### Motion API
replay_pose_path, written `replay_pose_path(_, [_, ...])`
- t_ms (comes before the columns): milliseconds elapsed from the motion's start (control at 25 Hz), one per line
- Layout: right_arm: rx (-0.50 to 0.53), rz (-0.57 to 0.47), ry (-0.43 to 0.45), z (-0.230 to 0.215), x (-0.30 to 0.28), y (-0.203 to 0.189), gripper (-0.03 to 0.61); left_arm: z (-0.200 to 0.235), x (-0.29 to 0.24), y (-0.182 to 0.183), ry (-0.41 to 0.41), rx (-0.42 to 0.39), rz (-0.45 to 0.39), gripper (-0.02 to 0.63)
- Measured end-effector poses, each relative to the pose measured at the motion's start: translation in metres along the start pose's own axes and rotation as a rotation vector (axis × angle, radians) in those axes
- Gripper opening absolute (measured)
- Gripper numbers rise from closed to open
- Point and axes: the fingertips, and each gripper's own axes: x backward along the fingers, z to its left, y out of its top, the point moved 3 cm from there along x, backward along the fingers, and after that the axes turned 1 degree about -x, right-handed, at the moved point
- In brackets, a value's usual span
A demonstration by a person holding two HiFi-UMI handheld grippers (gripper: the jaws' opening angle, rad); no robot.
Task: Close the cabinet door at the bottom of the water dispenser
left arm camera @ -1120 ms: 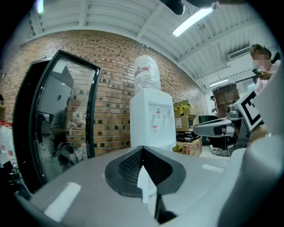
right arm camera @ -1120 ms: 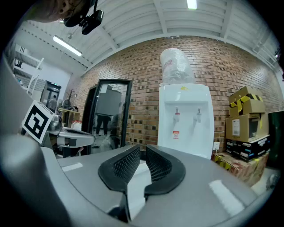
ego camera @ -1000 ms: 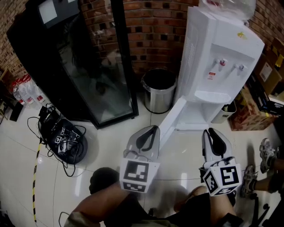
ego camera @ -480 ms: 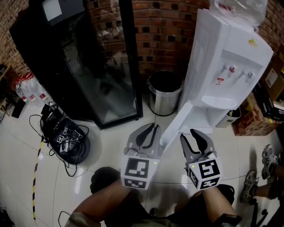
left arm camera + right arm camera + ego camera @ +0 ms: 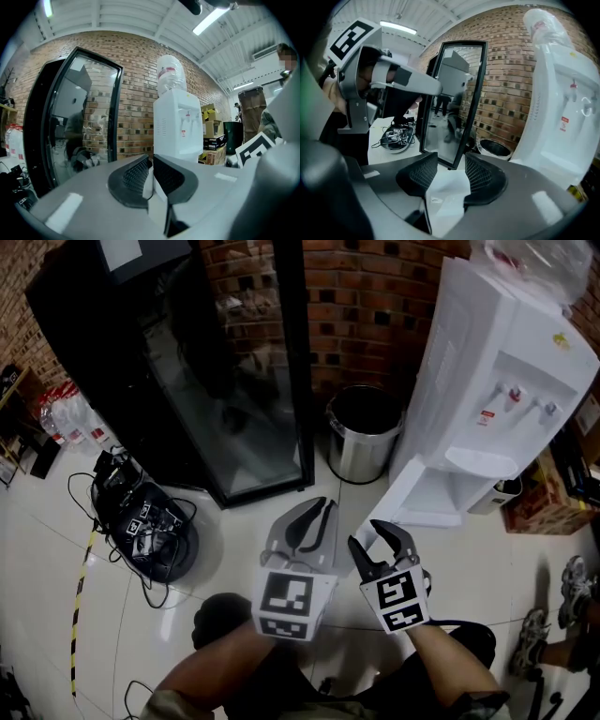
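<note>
The door (image 5: pixel 401 495), swung out from the dispenser (image 5: pixel 487 381) base, has its free edge between the jaws of the right gripper (image 5: pixel 364 531), which have just been opening and press nothing; better to push it steadily toward the dispenser, with the closed, empty left gripper (image 5: pixel 323 512) held aside.

The water dispenser (image 5: pixel 497 399) and cabinet door (image 5: pixel 408 498) are smooth white plastic, the bin (image 5: pixel 358 460) shiny metal, the floor (image 5: pixel 225 531) glossy tile.
</note>
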Motion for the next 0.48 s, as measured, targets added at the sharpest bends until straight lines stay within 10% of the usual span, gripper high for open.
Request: replay_pose_path(480, [0.068, 0.102, 0.043, 0.019, -0.007, -0.024, 0.115, -0.003, 0.001, 0.004, -0.028, 0.019, -0.015, 0.034])
